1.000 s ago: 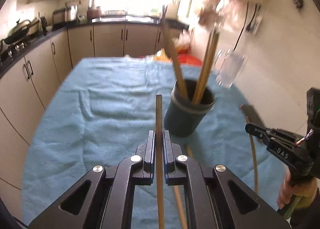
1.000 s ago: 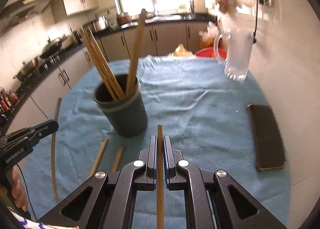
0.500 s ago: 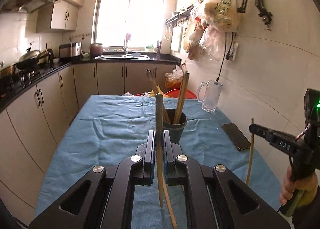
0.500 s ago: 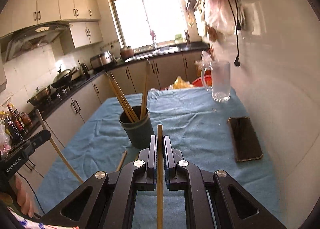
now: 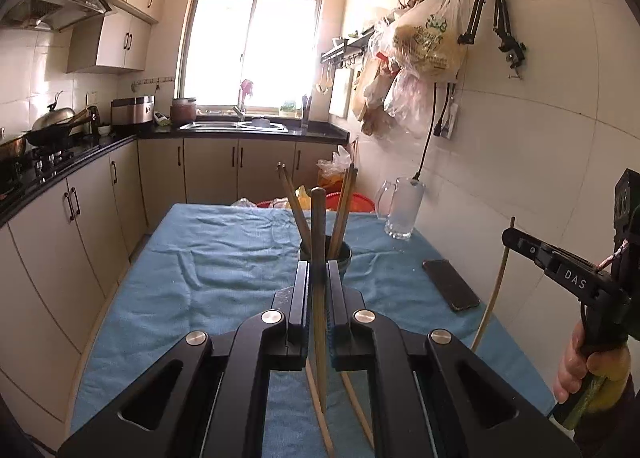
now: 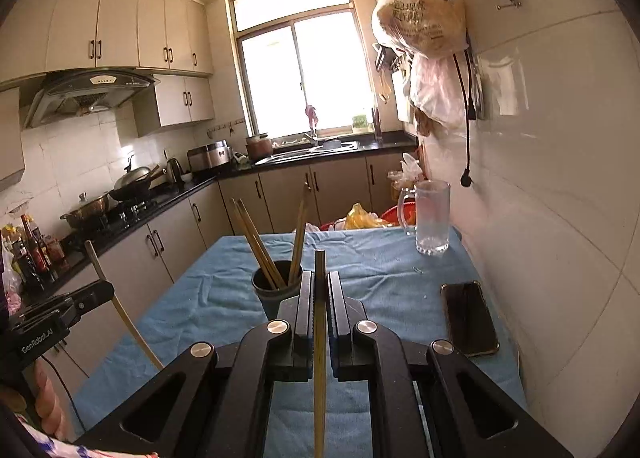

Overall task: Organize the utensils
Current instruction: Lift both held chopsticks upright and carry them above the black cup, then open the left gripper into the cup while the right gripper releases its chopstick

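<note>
My left gripper is shut on a wooden chopstick, which stands up between its fingers above the blue cloth. A dark cup with several chopsticks in it stands just beyond, in the middle of the table. My right gripper is shut on a second chopstick, with the cup ahead and slightly left of it. Each wrist view shows the other gripper at its side, its chopstick hanging down. Two loose chopsticks lie on the cloth under the left gripper.
A black phone lies near the table's right edge by the tiled wall. A glass mug stands at the far right corner, with a red basin and bags behind. Kitchen cabinets run along the left.
Both grippers have risen and drawn back from the cup, each carrying its chopstick up off the cloth. The cup now looks smaller and farther away.
</note>
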### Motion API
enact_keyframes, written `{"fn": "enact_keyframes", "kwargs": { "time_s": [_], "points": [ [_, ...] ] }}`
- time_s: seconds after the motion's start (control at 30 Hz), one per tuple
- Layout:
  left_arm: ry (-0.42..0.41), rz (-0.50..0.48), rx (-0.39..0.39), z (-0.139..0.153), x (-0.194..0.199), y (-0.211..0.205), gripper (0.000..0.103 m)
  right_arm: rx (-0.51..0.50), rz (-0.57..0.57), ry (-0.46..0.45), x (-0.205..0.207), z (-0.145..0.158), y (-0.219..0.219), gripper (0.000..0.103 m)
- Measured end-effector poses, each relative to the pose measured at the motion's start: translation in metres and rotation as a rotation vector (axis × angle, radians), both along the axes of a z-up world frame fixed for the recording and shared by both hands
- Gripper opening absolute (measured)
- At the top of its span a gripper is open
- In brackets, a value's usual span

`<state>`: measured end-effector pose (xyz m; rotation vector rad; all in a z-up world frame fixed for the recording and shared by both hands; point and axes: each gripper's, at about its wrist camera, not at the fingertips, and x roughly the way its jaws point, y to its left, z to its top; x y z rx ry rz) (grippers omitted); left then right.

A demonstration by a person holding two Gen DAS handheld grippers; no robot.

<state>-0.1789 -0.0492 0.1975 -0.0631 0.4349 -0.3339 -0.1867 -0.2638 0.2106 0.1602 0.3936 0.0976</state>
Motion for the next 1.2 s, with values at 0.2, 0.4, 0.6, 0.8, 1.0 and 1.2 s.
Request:
{"fn": "enact_keyframes", "kwargs": {
  "time_s": [0.2, 0.4, 0.6, 0.8, 1.0, 1.2],
  "points": [
    [-0.009, -0.005, -0.031, 0.016, 0.018, -0.001, 0.006, -0.002, 0.015, -0.029, 0.017, 0.02, 0.004, 0.006],
    [-0.045, 0.015, -0.064, 0.042, 0.05, -0.003, 0.006, 0.003, 0.021, -0.066, 0.048, 0.047, 0.007, 0.006],
    [-0.048, 0.026, -0.119, 0.061, 0.098, -0.004, 0.006, 0.025, 0.014, -0.087, 0.097, 0.07, 0.014, 0.006],
    [-0.006, 0.042, -0.14, 0.061, 0.155, -0.009, 0.006, 0.051, 0.01, -0.119, 0.154, 0.087, 0.025, 0.006],
    [0.014, 0.031, -0.165, 0.055, 0.195, -0.015, 0.006, 0.053, 0.016, -0.13, 0.194, 0.085, 0.038, 0.006],
    [0.049, 0.013, -0.076, 0.03, 0.215, -0.037, 0.006, 0.013, 0.036, -0.071, 0.223, 0.053, 0.052, 0.006]
  ]
}}
